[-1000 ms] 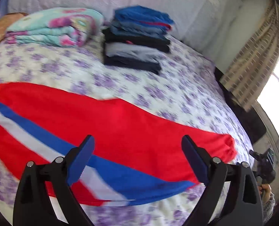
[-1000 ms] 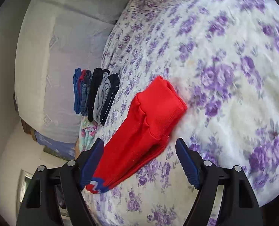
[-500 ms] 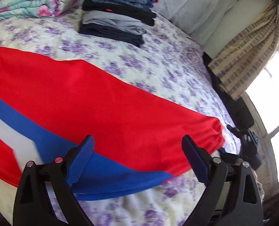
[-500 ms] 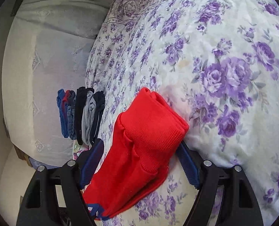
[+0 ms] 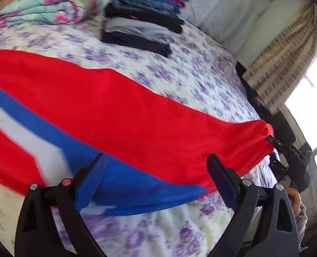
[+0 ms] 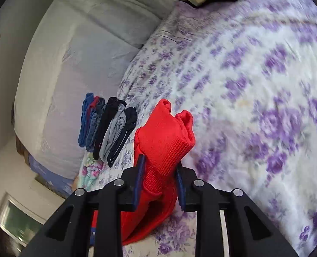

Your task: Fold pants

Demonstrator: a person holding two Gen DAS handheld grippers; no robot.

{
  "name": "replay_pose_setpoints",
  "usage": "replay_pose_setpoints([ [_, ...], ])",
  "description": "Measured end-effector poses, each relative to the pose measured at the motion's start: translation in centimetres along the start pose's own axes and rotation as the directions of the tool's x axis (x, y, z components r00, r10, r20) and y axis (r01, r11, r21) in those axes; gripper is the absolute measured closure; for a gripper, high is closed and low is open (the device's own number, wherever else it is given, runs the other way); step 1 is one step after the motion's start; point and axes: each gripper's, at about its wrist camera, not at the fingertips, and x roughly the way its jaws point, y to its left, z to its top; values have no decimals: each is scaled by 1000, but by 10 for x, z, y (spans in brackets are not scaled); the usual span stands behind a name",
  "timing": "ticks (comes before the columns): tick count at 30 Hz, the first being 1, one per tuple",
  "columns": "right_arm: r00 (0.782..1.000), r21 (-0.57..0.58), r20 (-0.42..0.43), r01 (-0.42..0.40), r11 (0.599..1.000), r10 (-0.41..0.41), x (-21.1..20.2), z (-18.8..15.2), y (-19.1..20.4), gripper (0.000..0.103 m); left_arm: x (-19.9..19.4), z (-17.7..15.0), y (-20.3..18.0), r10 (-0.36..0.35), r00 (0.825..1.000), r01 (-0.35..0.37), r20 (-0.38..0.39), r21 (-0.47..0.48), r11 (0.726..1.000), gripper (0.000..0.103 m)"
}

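Red pants (image 5: 124, 115) with a blue and white side stripe lie stretched across the flowered bed. My left gripper (image 5: 158, 173) is open, its fingers over the pants' near edge on the blue stripe. My right gripper (image 6: 159, 171) is shut on the ribbed red cuff end of the pants (image 6: 165, 137), which bunches up between the pads. In the left wrist view that cuff end shows at the far right (image 5: 263, 141), with the right gripper at it.
A stack of folded clothes (image 5: 141, 23) sits at the head of the bed, also in the right wrist view (image 6: 109, 126). A folded floral blanket (image 5: 49, 6) lies left of it. Pillows (image 5: 222, 6) and a curtain (image 5: 286, 64) lie beyond.
My right gripper moved in over the cuff and closed on it. My left gripper moved closer over the pants' near edge and stays open.
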Motion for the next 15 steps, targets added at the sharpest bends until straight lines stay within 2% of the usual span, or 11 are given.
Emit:
replay_pose_setpoints([
  [3, 1000, -235, 15, 27, 972, -24, 5, 1, 58, 76, -27, 0, 28, 11, 998, -6, 57, -82, 997, 11],
  [5, 999, -403, 16, 35, 914, -32, 16, -10, 102, 76, -48, -1, 46, 15, 994, -1, 107, -126, 992, 11],
  [7, 999, -539, -10, 21, 842, -31, 29, -28, 141, 76, -65, -2, 58, 24, 989, -2, 148, -148, 989, 11],
  [11, 990, -743, -128, -56, 667, -60, 72, -87, 202, 79, -99, -5, 81, 91, 974, -51, 209, -190, 980, 9],
  [14, 971, -840, -214, -127, 528, -108, 101, -143, 227, 80, -114, -10, 97, 110, 967, -55, 230, -233, 971, 8],
  [15, 957, -858, -256, -160, 489, -135, 113, -163, 230, 80, -118, -12, 104, 120, 965, -60, 233, -250, 966, 8],
])
